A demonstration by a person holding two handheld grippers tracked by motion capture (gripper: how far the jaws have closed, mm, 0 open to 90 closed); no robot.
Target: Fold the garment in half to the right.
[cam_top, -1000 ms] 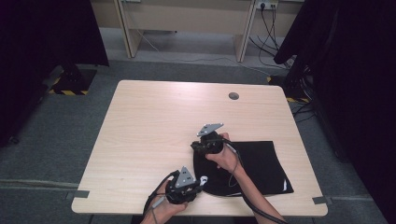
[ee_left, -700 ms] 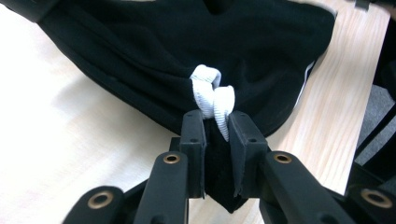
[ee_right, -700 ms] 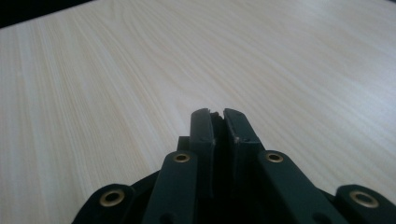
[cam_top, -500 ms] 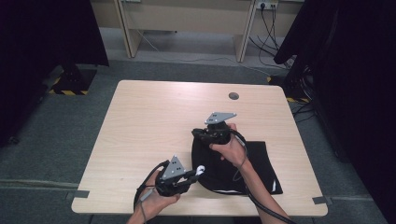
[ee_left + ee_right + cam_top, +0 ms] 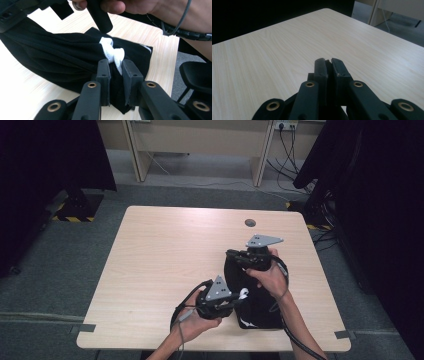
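While hanging bunched between two grips, drooping in the lower right of the high view as a black garment (image 5: 257,307), lower end resting on the table (image 5: 165,250) close to the bottom edge, upper part lifting clear of the wood. Showing a white drawstring (image 5: 113,53), knotted, at the centre of the left gripper view, just above the jaws, with dark folds sloping away from it toward the upper left of that frame.

Clamping on a fold of that cloth with the left gripper (image 5: 115,75): jaws pressing together on black fabric, the drawstring touching the tip of the jaw at the right of the frame. Sitting below centre in the high view, wrapped by the left hand (image 5: 197,320) coming up from the bottom edge.

Nipping the garment's upper end with the right gripper (image 5: 229,254), right of centre in the high view, jaws pointing toward the left of the frame, the right hand (image 5: 270,277) holding it from below. Closing almost fully in the right gripper view, a thin dark sliver of cloth showing between the tips, bare pale wood stretching beyond.

Lying farther out: a round hole (image 5: 250,223) in the tabletop toward the upper right, and grey floor (image 5: 60,270) surrounding the table.
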